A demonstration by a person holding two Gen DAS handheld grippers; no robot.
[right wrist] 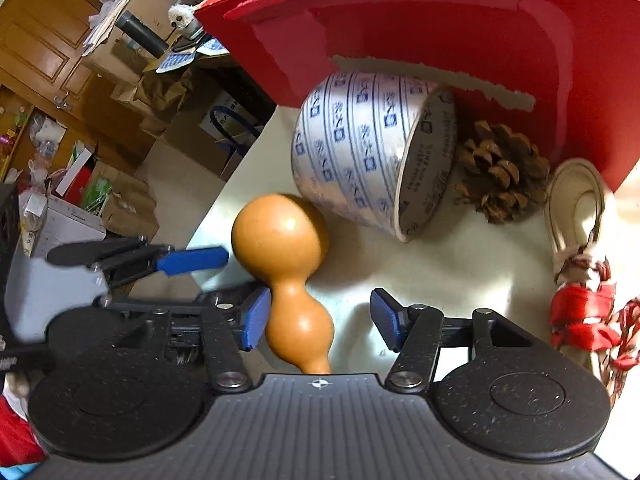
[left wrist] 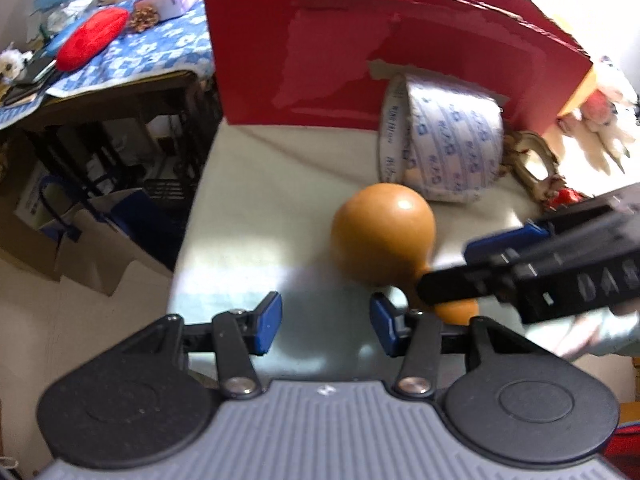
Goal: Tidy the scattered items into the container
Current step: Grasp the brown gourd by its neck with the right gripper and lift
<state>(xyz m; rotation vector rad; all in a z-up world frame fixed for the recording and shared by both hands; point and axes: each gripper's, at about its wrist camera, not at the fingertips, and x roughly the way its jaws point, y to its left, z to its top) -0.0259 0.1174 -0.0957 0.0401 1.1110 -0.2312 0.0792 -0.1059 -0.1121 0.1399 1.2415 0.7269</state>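
Not much of the tidying can be seen as done. The gourd point(right wrist: 286, 276) is lying on the table point(right wrist: 460, 264), its fat end toward the red box point(right wrist: 480, 40) and its thin end toward the camera. The right gripper point(right wrist: 320, 318) is spread wide around the gourd's narrow waist. Its left pad seems to touch the gourd, but the other pad is well apart from it, so nothing is pinched yet. The left gripper point(left wrist: 325, 328) is spread too, and only bare table is seen between its pads, just beside the gourd point(left wrist: 382, 236). A tape roll point(right wrist: 368, 152) is lying on its side between the gourd and the box. A pine cone point(right wrist: 500, 172) is next to the roll, close to the box wall. A pale ring with red ribbon point(right wrist: 576, 220) is farther right. All four are still outside the box. What is inside the box cannot be seen. The gourd looks to be picked first; then the roll, cone and ring are left to be put away.
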